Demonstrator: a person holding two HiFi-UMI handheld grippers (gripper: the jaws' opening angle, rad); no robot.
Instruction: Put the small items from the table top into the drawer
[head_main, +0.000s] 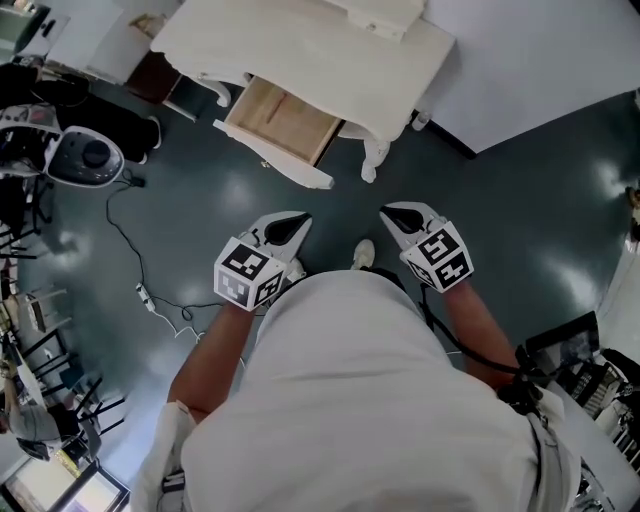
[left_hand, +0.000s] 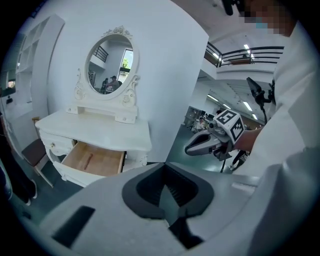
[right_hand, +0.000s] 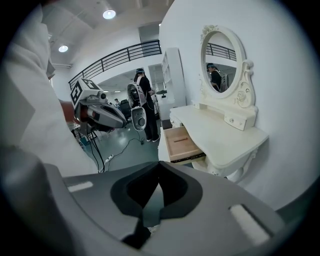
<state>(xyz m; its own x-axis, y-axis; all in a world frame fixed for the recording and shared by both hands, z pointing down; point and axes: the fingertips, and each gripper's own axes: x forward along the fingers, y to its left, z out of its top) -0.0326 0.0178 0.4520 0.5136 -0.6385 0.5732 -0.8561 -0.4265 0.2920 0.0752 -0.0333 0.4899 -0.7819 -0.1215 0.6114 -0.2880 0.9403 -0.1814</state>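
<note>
The person's white garment (head_main: 370, 400) is filling the lower head view and hiding the legs, with only one shoe (head_main: 364, 254) showing past it. Just ahead, the left claw (head_main: 296, 222) and the right claw (head_main: 392, 213) are hovering side by side over the dark floor (head_main: 520, 200), each with its jaws pressed together and nothing between them. Open floor is lying between the claws and the white dressing surface (head_main: 300, 50), with a cable (head_main: 146, 296) trailing at the left. The drawer (head_main: 285, 125) is standing pulled out under the front edge, and a thin dark item (left_hand: 89, 161), too small to identify, is lying inside. Any small items on the surface are proving hard to make out, its far part being cut off.
</note>
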